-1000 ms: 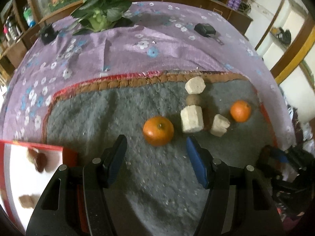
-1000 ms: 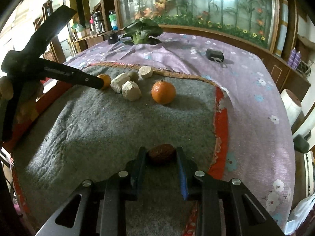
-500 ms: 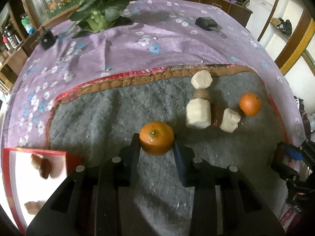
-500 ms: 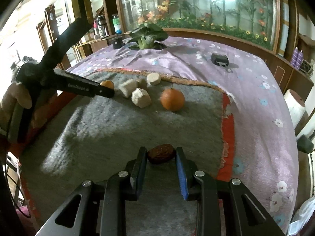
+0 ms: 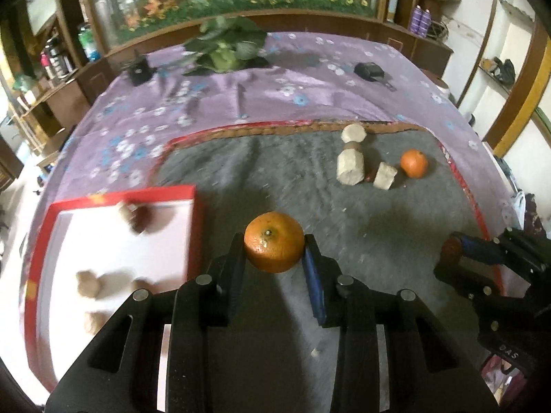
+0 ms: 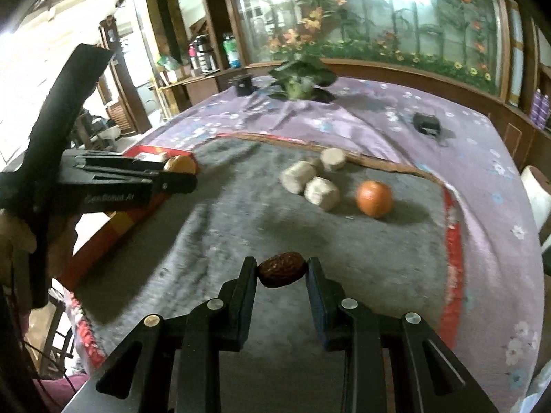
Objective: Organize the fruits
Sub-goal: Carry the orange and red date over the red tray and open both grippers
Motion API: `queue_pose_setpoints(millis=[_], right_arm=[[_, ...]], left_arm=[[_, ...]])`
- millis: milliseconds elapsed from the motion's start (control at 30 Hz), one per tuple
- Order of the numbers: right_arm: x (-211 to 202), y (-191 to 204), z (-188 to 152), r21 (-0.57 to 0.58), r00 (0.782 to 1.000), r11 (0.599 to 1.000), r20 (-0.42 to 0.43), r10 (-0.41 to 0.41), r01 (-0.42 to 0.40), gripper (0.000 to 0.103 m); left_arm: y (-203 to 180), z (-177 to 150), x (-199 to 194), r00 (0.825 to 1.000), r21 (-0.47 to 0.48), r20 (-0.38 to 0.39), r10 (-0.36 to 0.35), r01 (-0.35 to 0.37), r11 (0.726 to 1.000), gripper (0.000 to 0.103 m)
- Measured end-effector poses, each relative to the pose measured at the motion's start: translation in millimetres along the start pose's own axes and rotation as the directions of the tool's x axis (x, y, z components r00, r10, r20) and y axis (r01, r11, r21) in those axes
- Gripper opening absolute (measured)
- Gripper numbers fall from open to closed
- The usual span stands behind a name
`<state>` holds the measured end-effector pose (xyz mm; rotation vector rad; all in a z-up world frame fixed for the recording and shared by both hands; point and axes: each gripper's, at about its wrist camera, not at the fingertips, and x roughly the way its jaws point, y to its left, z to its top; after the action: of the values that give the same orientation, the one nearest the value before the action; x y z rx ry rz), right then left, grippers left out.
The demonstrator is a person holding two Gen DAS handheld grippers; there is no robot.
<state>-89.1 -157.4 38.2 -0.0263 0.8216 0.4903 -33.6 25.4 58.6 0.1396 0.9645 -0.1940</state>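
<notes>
My left gripper (image 5: 274,253) is shut on an orange (image 5: 274,246) and holds it above the grey mat, just right of the red-rimmed white tray (image 5: 44,237). The tray holds several brown and beige pieces. My right gripper (image 6: 281,270) is shut on a dark brown date (image 6: 281,269) above the mat's near side. A second orange (image 5: 413,163) lies on the mat at the right, also in the right wrist view (image 6: 374,198). Beige chunks (image 5: 350,167) lie beside it. The left gripper with its orange (image 6: 179,165) shows at left in the right wrist view.
The grey mat (image 5: 275,179) lies on a purple flowered cloth (image 5: 241,96). A leafy plant (image 5: 225,48), a small black box (image 5: 139,70) and a black gadget (image 5: 370,70) stand at the far side. The right gripper (image 5: 482,258) is at the mat's right edge.
My left gripper closed on the orange, lifted it and swung left toward the tray. My right gripper kept the date and rose a little.
</notes>
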Motion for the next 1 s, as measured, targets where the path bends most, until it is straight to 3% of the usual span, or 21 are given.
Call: queue_pose_setpoints(millis=[400,633,1000], right_arm=[[18.2,73.4,23.0,-0.088,0.992,0.988,-0.005,0.124,-0.124,0.028],[32.0,110.0,35.3,-0.139,0.985,0.975,-0.023,0.169,-0.171,0.028],[60.4,160.7,60.9,-0.215,0.974,0.95,-0.066,0.217,-0.226,0.028]], left_arm=[[65.9,-33.6,-38.2,0.992,-0.118,0.048,0.117,-0.11,0.987,0.032],[104.4,-48.4,-49.9,0.987,-0.194,0.049,0.152,-0.14,0.971,0.032],[173.3,-79.1,-55.8,0.984,-0.347,0.008,0.178,-0.164,0.923,0.032]])
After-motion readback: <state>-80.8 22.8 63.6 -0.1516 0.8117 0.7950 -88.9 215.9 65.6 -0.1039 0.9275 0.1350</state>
